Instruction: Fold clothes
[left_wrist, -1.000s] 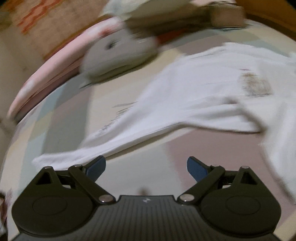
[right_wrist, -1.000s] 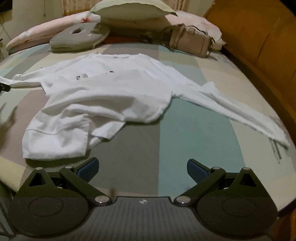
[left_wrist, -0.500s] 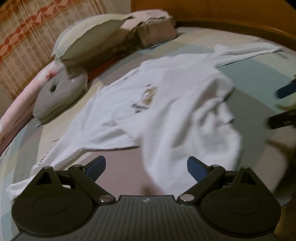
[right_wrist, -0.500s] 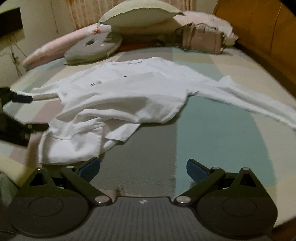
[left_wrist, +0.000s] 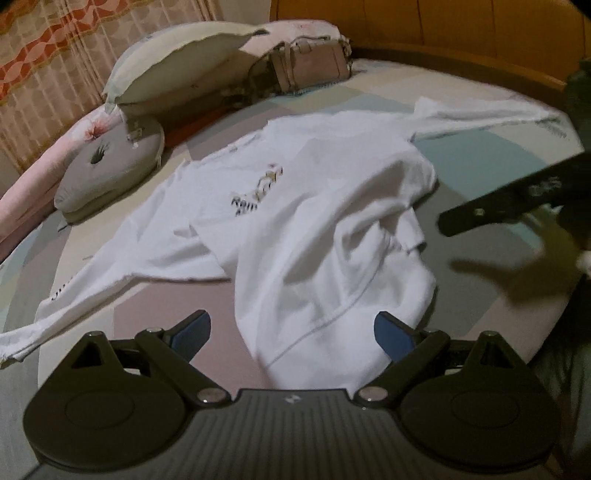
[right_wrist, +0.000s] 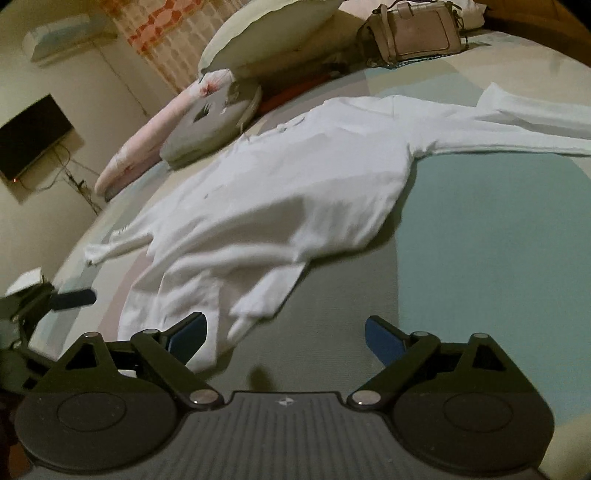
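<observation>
White, soft and rumpled, the long-sleeved shirt sprawls mid-bed, its hem bunched near the bedspread's near edge — bare pastel patches lie either side. Left gripper and right gripper hover just above that hem — both spread wide, holding nothing.

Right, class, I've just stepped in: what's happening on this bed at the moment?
A person holding two handheld grippers is about to fold a white long-sleeved shirt with a small chest print, spread rumpled on the pastel patchwork bedspread. The left gripper and right gripper both hover at the shirt's near hem, jaws wide open, holding nothing. The sleeves lie stretched out to either side. No fold has been made yet. A beige handbag and pillows sit at the bed's far end.
</observation>
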